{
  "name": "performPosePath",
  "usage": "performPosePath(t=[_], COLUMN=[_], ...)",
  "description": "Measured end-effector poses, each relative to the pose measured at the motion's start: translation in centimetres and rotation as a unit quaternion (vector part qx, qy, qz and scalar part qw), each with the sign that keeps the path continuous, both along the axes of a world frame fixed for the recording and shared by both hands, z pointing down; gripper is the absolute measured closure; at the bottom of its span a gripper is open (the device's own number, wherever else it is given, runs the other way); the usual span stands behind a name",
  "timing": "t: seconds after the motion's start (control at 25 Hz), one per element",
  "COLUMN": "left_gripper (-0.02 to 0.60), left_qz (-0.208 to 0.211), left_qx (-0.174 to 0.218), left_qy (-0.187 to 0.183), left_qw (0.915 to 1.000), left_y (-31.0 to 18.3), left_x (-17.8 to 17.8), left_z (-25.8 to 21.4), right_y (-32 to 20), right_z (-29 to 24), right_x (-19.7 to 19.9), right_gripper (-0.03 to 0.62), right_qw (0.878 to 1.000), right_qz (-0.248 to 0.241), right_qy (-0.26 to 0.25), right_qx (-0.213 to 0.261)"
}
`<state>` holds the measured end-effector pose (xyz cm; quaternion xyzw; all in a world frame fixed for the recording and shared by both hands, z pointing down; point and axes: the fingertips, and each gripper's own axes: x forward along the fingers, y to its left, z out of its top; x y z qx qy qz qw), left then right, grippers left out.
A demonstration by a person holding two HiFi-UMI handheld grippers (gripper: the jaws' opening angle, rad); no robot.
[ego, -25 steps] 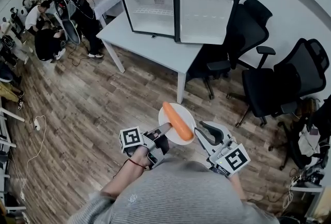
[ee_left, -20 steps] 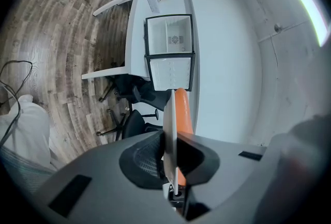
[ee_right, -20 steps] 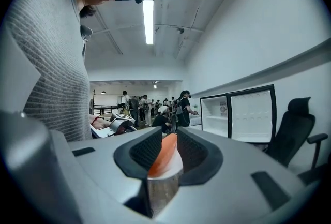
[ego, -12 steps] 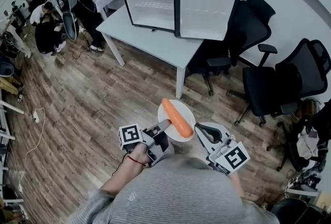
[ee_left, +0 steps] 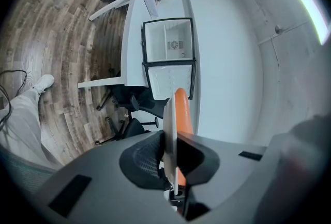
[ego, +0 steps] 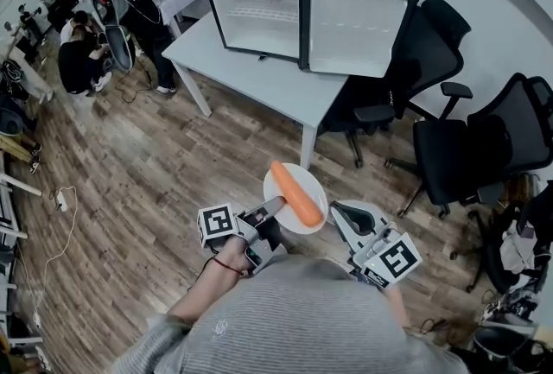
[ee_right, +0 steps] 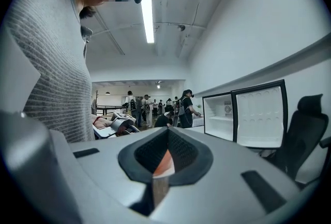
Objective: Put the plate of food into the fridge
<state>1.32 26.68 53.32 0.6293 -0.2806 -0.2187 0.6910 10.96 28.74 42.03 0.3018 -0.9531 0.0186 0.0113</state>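
Though unclear from the head view, gripper views show left gripper [ee_left: 173, 163] and right gripper [ee_right: 163, 160] clamped narrowly on the round white plate [ego: 313, 184].

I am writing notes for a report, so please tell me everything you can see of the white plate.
The plate is round, white and smooth, like ceramic. It is held about level in the air above the wooden floor. A long orange carrot lies across it. The left gripper is shut on its left rim, the right gripper on its right rim.
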Motion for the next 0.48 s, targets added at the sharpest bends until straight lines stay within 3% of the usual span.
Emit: performPosePath(t=[0.48], left_gripper=[0.543], left_qz=[-0.007], left_qx=[-0.001], left_qy=[-0.014], left_qw=[0.9999], left_y=[-10.1], left_x=[-5.8], left_z=[0.4], right_y=[-10.4], right_z=[-0.2], right_x=[-5.9], right_gripper=[0.580], right_qw=[1.000], right_qz=[-0.021], right_qy=[-0.005], right_qx=[0.003])
